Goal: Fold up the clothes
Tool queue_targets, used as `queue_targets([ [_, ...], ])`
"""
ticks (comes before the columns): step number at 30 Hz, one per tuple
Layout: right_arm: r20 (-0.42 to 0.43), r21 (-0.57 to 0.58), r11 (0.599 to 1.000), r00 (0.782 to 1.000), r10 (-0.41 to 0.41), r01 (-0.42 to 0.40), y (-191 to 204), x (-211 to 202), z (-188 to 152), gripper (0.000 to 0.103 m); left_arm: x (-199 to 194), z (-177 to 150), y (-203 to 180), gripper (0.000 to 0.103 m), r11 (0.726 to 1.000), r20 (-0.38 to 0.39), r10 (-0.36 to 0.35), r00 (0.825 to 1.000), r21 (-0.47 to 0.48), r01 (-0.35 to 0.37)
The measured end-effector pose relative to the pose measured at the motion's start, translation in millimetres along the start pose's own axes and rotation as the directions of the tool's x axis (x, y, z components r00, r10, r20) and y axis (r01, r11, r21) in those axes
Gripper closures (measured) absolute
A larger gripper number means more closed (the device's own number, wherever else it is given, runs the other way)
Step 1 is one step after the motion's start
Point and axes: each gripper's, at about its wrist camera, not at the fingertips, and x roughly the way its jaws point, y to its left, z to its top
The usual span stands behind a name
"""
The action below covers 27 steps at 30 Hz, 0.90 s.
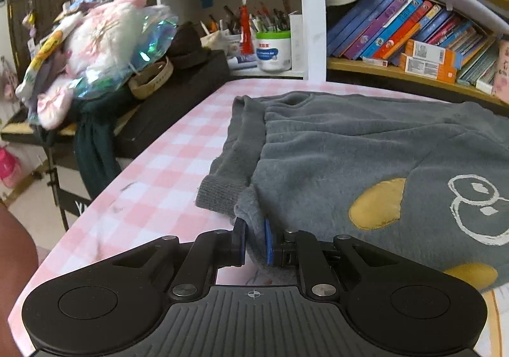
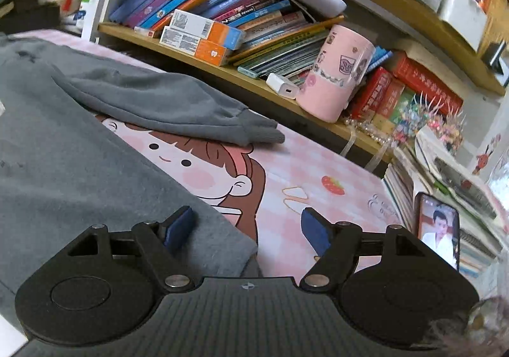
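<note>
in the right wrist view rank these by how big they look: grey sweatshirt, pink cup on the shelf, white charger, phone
1. grey sweatshirt, by far the largest
2. pink cup
3. phone; it sits nearer the camera and is partly cut off, so its rank below the cup is unsure
4. white charger, the smallest

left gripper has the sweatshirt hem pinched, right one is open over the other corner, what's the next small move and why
Probably lower and shut the right gripper on the near corner of the grey sweatshirt. The left gripper is already shut on the hem, while the right one hangs open with only one pad over the fabric and the other over the pink table cover. Both corners held would let the hem lift evenly for a fold.
</note>
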Motion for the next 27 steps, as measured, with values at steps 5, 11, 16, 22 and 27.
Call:
queue_targets([
  [5, 0.053, -0.001, 0.996, 0.995, 0.090, -0.090, 7.7, -29.5, -6.0, 0.029, 16.1, 9.0, 32.9, 0.091, 0.990, -0.003, 0.042, 0.999, -0.131, -0.042],
  [11, 0.090, -0.026, 0.979, 0.975, 0.203, -0.201, 19.8, -65.6, -15.3, 0.027, 2.3, 2.1, 28.1, 0.091, 0.998, 0.010, 0.066, 0.998, -0.027, -0.065],
  [16, 0.023, -0.083, 0.980, 0.983, 0.181, -0.179, 29.5, -74.8, -27.6, 0.026, -9.4, -2.1, 32.2, 0.091, 0.999, 0.017, 0.032, 0.999, -0.040, -0.031],
  [22, -0.043, -0.034, 0.992, 0.992, 0.123, -0.124, 9.8, -88.5, -40.8, 0.027, -21.3, -5.5, 37.7, 0.089, 0.997, 0.022, -0.022, 1.000, -0.071, 0.023],
  [27, -0.079, -0.020, 0.992, 0.990, 0.119, -0.121, -3.4, -96.2, -47.6, 0.027, -26.2, -10.2, 41.4, 0.077, 0.994, 0.017, -0.061, 0.998, -0.090, 0.062],
])
